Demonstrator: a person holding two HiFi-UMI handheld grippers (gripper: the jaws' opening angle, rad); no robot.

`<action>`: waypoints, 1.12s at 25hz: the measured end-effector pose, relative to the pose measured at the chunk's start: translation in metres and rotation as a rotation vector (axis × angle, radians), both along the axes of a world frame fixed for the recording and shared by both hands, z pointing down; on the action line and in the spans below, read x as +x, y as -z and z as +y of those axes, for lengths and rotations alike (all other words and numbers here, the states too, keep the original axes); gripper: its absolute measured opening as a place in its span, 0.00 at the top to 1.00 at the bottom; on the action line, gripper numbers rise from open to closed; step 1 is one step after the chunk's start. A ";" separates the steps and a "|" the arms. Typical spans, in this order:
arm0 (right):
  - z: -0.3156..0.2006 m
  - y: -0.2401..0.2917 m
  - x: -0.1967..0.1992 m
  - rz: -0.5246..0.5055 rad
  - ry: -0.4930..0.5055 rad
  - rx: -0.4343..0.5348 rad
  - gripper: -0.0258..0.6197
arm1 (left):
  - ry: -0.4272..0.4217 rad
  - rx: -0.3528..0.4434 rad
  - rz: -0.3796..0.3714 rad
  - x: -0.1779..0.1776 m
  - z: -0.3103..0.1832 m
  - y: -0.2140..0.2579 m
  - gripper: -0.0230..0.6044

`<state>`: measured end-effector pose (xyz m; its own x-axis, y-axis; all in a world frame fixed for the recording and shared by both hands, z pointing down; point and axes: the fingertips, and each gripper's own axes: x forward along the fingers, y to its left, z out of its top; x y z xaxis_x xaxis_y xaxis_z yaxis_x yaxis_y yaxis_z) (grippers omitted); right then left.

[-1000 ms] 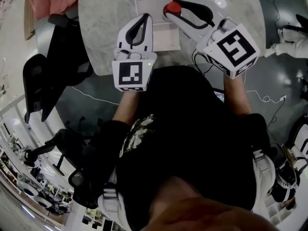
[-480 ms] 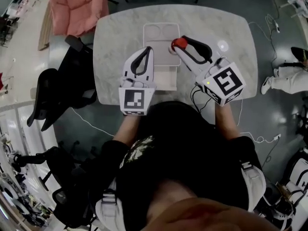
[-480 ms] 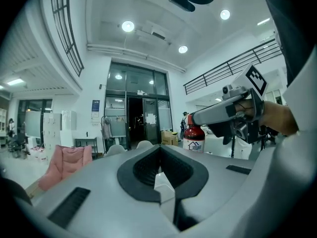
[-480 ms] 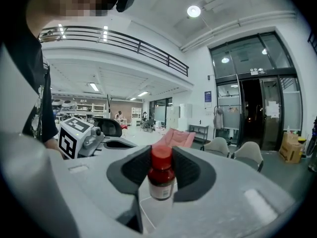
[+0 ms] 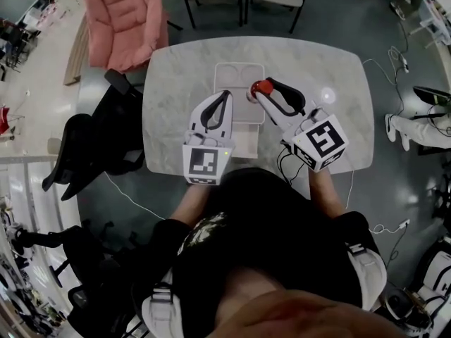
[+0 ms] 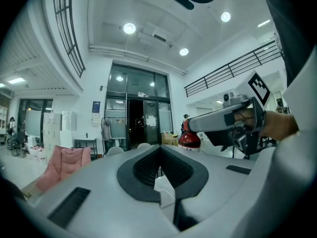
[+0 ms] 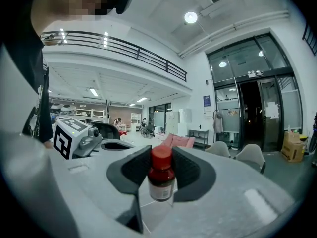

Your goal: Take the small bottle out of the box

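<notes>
Small bottle: one; dark glassy body, round red cap, pale paper label; upright, held over the box's right edge.
Right gripper: black ribbed pads clamped on the small bottle's upper part.
Left gripper: smooth white shell; jaw tips together, nothing between; left of the bottle.
Box: one; white, shallow, rectangular, two rounded recesses.
Table: one; pale veined marble, rounded corners.

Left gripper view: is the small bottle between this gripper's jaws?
No, the right gripper holds the small bottle, and nothing stands between the jaws of the left gripper.
</notes>
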<state>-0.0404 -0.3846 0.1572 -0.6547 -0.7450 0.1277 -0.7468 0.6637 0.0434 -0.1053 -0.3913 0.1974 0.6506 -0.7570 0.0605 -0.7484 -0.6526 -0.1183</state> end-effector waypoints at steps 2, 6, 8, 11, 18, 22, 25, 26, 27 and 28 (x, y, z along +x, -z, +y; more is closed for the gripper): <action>0.000 0.001 0.000 -0.009 -0.002 0.008 0.77 | 0.000 0.002 0.002 0.002 0.000 0.001 0.94; 0.001 0.003 0.000 -0.050 0.008 0.018 0.77 | 0.010 -0.002 0.003 0.001 0.000 -0.002 0.94; 0.002 0.005 0.000 -0.057 0.011 0.030 0.77 | 0.014 -0.002 0.006 0.000 0.001 -0.002 0.94; 0.001 0.005 0.000 -0.036 0.001 0.049 0.77 | 0.012 0.002 0.008 0.000 0.001 -0.001 0.94; 0.000 0.001 0.000 -0.022 0.003 0.044 0.77 | 0.012 0.002 0.003 0.001 0.000 -0.003 0.94; 0.000 0.000 0.001 -0.033 0.005 0.033 0.77 | 0.008 -0.007 -0.003 0.002 0.000 -0.006 0.94; 0.000 0.001 0.000 -0.027 0.008 0.036 0.77 | 0.009 -0.009 -0.001 0.001 -0.001 -0.007 0.94; 0.000 0.002 -0.001 -0.027 0.010 0.039 0.77 | 0.009 -0.008 0.000 0.001 -0.001 -0.007 0.94; 0.000 0.003 -0.001 -0.027 0.012 0.041 0.77 | 0.008 -0.007 0.000 0.002 -0.001 -0.007 0.94; 0.000 0.003 -0.001 -0.026 0.012 0.043 0.77 | 0.008 -0.005 0.001 0.002 -0.001 -0.006 0.94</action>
